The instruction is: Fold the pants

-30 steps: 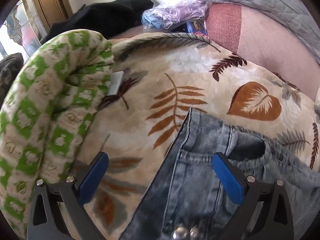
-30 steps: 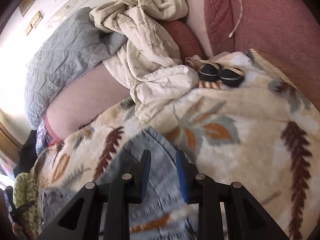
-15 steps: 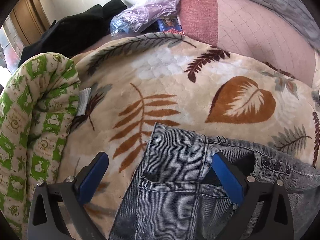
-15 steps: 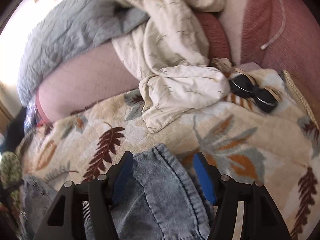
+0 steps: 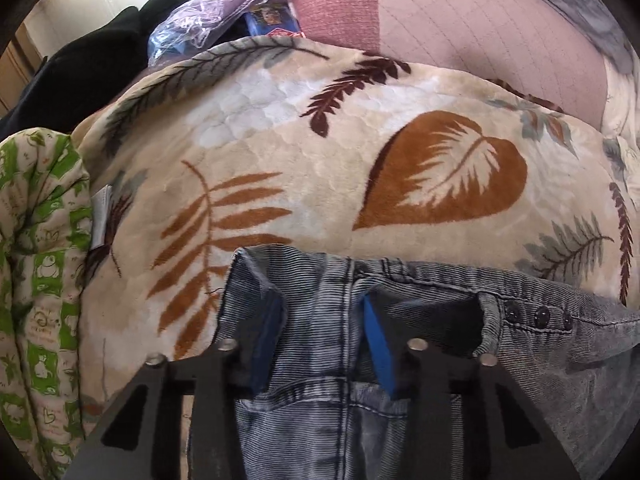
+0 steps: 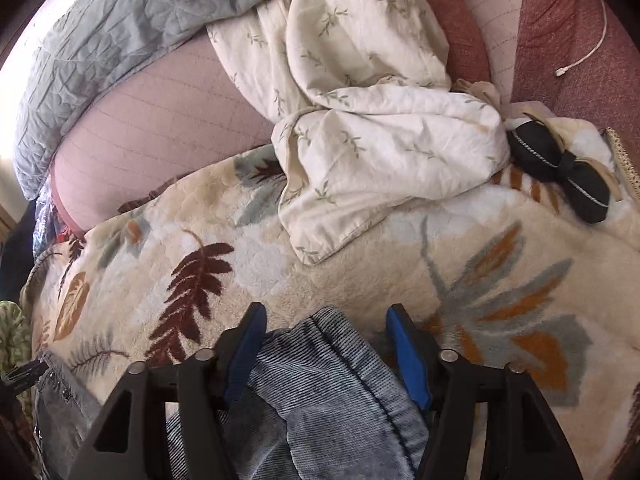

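Note:
Grey-blue denim pants (image 5: 540,360) lie on a cream blanket with a leaf print (image 5: 320,160). In the left wrist view my left gripper (image 5: 320,308) is at the waistband's left corner. Its jaws are closing, and a bunched fold of waistband is pinched between the blue pads (image 5: 378,344). In the right wrist view the hem of a pant leg (image 6: 332,380) lies between the fingers of my right gripper (image 6: 325,316). Those jaws are closing too. The left pad touches the denim. The right pad (image 6: 406,356) stands just clear of it.
A green-and-cream quilt (image 5: 40,280) is rolled up along the blanket's left side, with dark clothing (image 5: 80,68) and a plastic bag (image 5: 224,12) behind it. A crumpled cream sheet (image 6: 360,100), a grey quilt (image 6: 120,20) and a black padded item (image 6: 560,168) lie beyond the hem.
My left gripper slid onto the waistband and its jaws went from wide open to pinched on the denim. The right jaws spread from narrow to wide around the leg hem, and that gripper dropped closer.

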